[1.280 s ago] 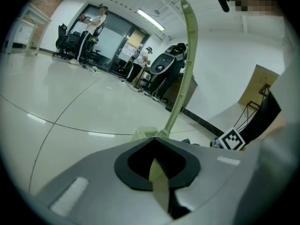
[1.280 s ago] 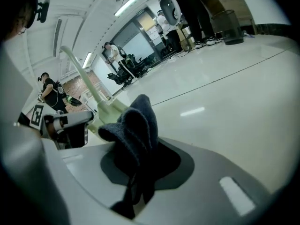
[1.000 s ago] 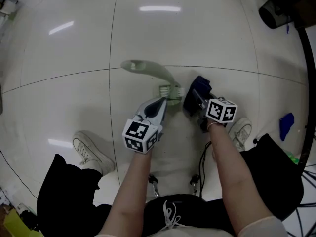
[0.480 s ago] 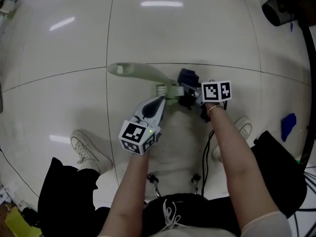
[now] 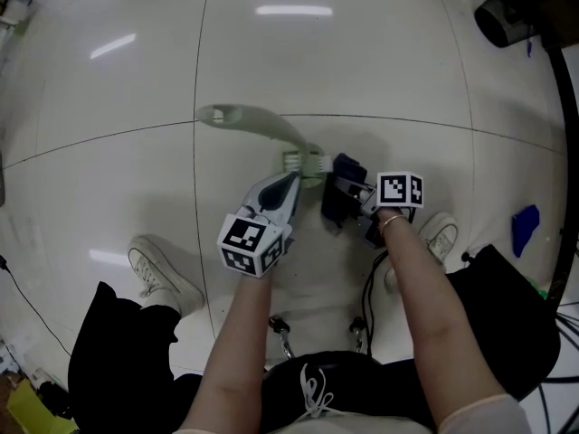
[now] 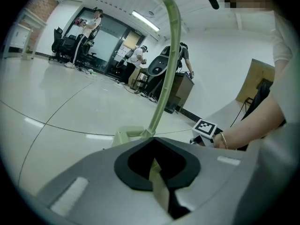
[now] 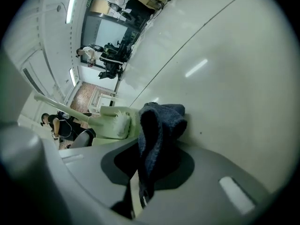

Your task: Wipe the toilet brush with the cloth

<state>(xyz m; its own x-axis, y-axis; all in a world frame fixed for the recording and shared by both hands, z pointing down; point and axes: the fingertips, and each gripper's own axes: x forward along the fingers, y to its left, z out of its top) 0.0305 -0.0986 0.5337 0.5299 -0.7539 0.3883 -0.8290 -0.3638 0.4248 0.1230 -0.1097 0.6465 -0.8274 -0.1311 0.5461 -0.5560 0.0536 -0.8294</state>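
A pale green toilet brush (image 5: 258, 123) hangs over the floor, its long handle pointing up-left and its bristled head (image 5: 308, 163) near the middle of the head view. My left gripper (image 5: 294, 184) is shut on the brush close to the head; in the left gripper view the handle (image 6: 169, 55) rises from the jaws. My right gripper (image 5: 355, 195) is shut on a dark blue cloth (image 5: 340, 188), which hangs just right of and below the brush head. In the right gripper view the cloth (image 7: 159, 130) lies against the white bristles (image 7: 123, 124).
The person's white shoes (image 5: 163, 278) (image 5: 441, 238) stand on the glossy tiled floor (image 5: 362, 61). A small blue object (image 5: 525, 229) and a black pole (image 5: 565, 152) are at the right. Chairs and people are far off in the left gripper view.
The right gripper pushed the cloth up against the brush head, then drew it back down and right. The brush handle has swung slightly left.
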